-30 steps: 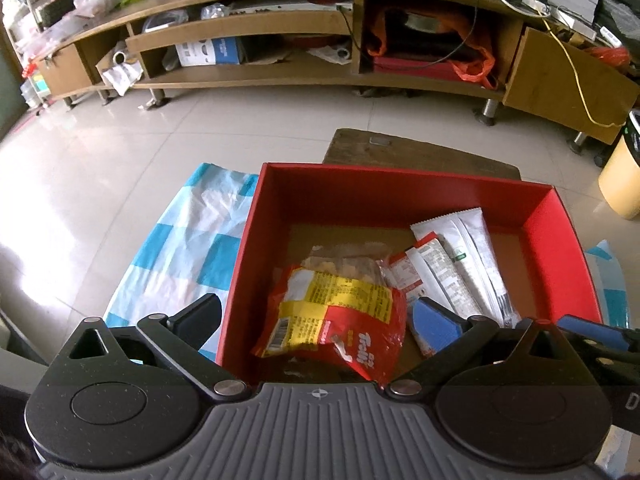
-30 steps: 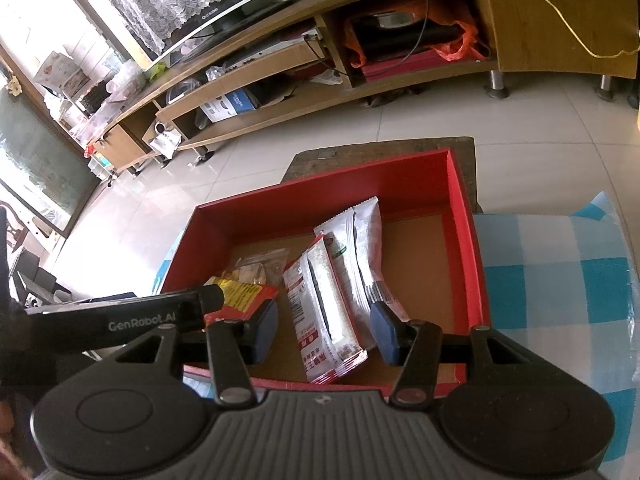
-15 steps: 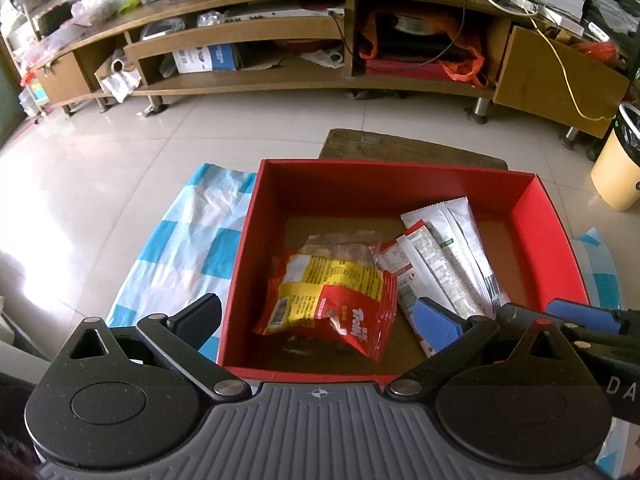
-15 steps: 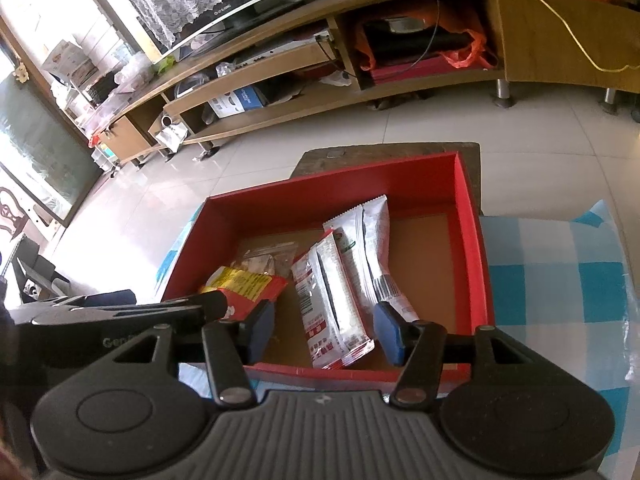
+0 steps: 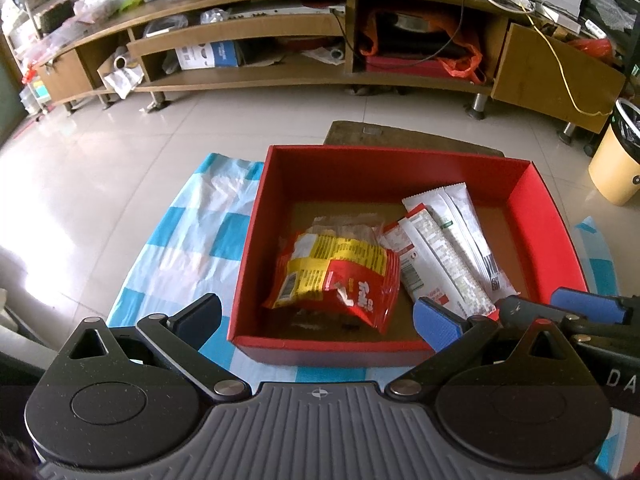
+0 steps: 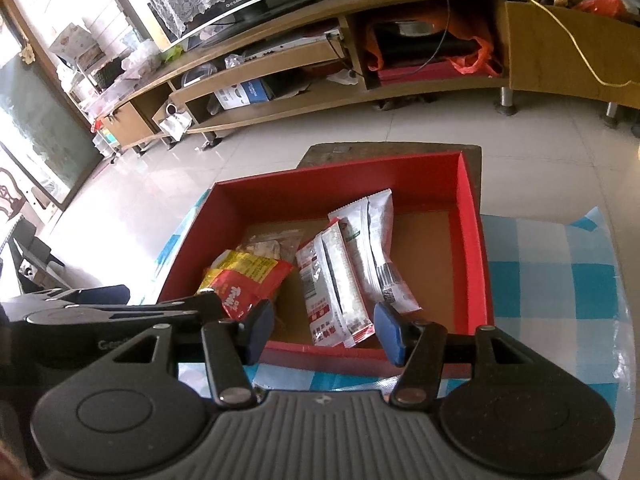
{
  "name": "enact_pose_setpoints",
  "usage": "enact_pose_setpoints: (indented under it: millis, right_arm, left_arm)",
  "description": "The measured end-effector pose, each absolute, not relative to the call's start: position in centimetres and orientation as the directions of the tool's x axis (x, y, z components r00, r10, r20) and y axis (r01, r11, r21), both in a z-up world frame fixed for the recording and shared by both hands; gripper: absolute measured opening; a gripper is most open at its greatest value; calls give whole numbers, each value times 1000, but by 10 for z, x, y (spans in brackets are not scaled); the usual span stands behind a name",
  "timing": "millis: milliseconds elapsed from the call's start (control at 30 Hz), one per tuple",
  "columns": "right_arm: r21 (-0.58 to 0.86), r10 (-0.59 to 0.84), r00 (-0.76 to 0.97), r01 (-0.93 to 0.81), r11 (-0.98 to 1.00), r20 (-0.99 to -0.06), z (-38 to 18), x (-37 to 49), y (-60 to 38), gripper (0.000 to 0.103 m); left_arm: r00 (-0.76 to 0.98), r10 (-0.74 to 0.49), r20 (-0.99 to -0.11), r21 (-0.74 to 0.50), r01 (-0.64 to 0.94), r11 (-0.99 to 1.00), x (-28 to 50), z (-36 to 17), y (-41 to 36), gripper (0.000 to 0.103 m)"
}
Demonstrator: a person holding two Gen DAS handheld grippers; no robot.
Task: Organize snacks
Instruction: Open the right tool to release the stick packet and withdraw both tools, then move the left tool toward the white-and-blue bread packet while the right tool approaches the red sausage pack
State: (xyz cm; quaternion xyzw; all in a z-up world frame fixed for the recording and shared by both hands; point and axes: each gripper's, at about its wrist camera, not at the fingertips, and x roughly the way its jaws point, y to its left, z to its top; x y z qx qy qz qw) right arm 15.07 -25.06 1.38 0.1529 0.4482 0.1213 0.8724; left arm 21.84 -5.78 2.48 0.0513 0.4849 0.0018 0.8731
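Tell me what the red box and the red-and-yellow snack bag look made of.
Red box: likely cardboard, with matte red walls and a bare brown floor inside. Red-and-yellow snack bag: thin glossy plastic film, judging by its crinkles, bright glints and printed surface.

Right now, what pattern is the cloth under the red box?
Blue and white checked cloth, clearest in the right wrist view.

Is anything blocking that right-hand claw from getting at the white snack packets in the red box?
Nothing visible does. The right gripper hangs open just over the near wall of the red box, and the white packets lie uncovered right ahead of it.
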Motion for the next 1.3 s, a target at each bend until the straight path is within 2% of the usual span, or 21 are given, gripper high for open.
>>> enact_pose_setpoints:
  millis: [400,1300]
  right_arm:
    - [353,347,544,-98,930,-764,12,131,-245,55]
    - [343,364,497,-137,929,-788,5,89,-226,57]
  left_arm:
    - [509,33,-860,61,38,997,195,23,-45,103]
    - [477,36,-878,77,66,995,142,13,-28,103]
